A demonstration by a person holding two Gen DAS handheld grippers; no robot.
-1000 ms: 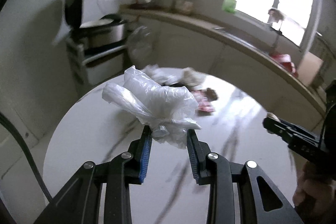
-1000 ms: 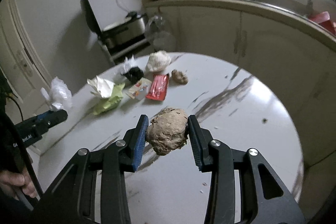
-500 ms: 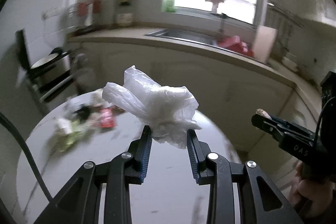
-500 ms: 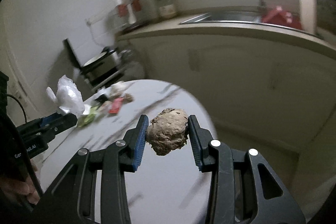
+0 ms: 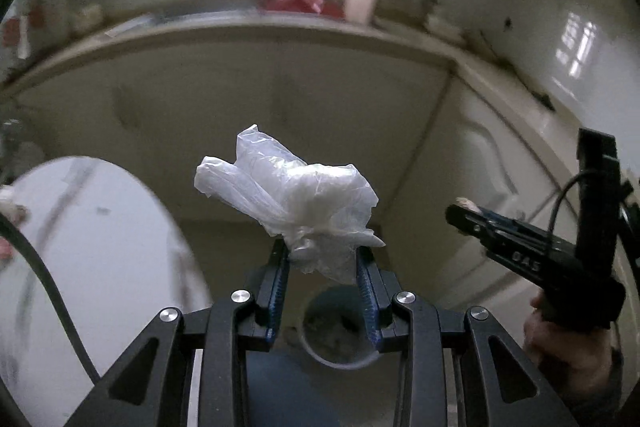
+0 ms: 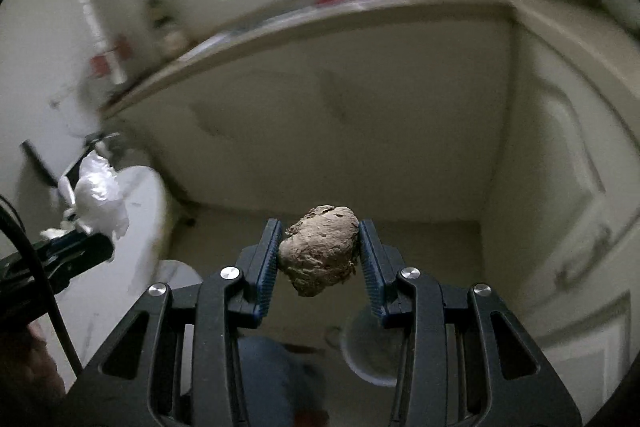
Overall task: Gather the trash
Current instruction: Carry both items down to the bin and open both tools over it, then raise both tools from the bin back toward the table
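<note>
- The cream cabinets (image 5: 248, 99) fill the upper middle of both views.
- The white table (image 5: 92, 267) curves in at lower left.
- A white bin (image 6: 366, 355) sits low, behind the fingers.
- The left gripper (image 5: 322, 259) pinches a crumpled plastic bag (image 5: 296, 195) at frame centre.
- The right gripper (image 6: 320, 247) pinches a brown lump (image 6: 320, 251) at centre.

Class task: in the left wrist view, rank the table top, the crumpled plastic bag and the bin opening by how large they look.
1. Table top: largest, though cut off by the frame.
2. Crumpled plastic bag: looms large because the left tongs hold it near the lens.
3. Bin opening: smallest, and partly hidden.
</note>
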